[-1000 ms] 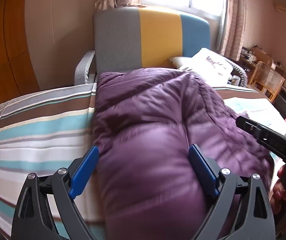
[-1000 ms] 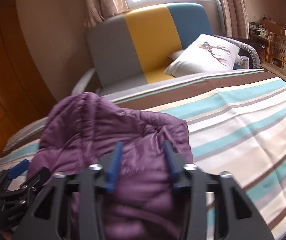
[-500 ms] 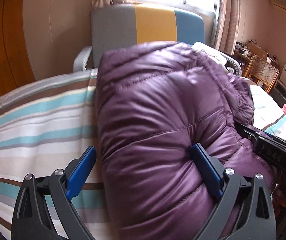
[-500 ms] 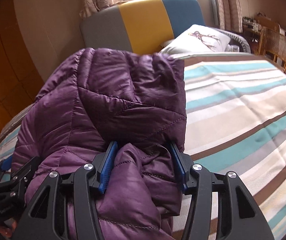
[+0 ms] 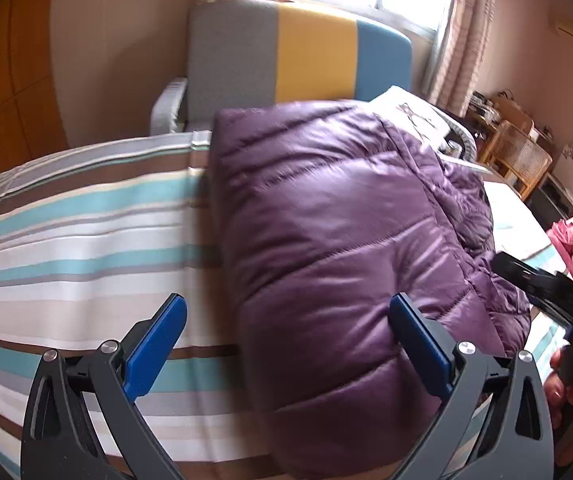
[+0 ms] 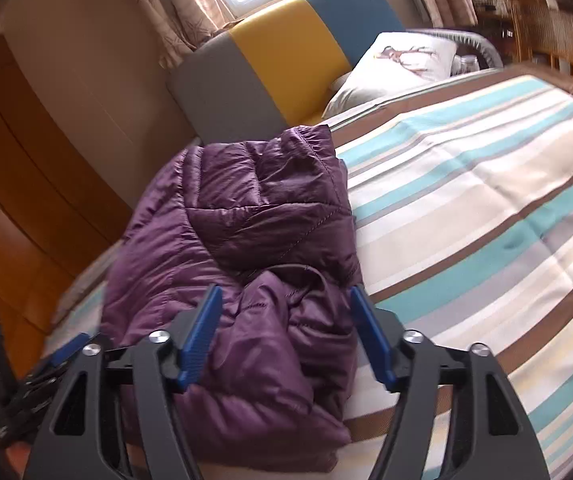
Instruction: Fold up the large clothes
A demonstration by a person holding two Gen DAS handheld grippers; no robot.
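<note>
The purple down jacket (image 5: 346, 264) lies folded on the striped bed (image 5: 78, 248). Left gripper (image 5: 286, 352) gapes wide; the right gripper (image 6: 286, 336) has just been opening, jacket between its jaws, released. Puffy, light, slick: probably best pinched at a quilted seam or hem.

A striped bedspread (image 6: 486, 208) covers the bed — teal, brown and white. At twelve o'clock, a grey-yellow-blue headboard (image 5: 298, 52); a printed pillow (image 6: 398, 64) at one o'clock — wicker chair (image 5: 514, 156) beyond.

Jacket (image 5: 346, 248) lies on bed (image 5: 86, 240) — pillow (image 6: 402, 64) behind, by headboard (image 6: 286, 60)
</note>
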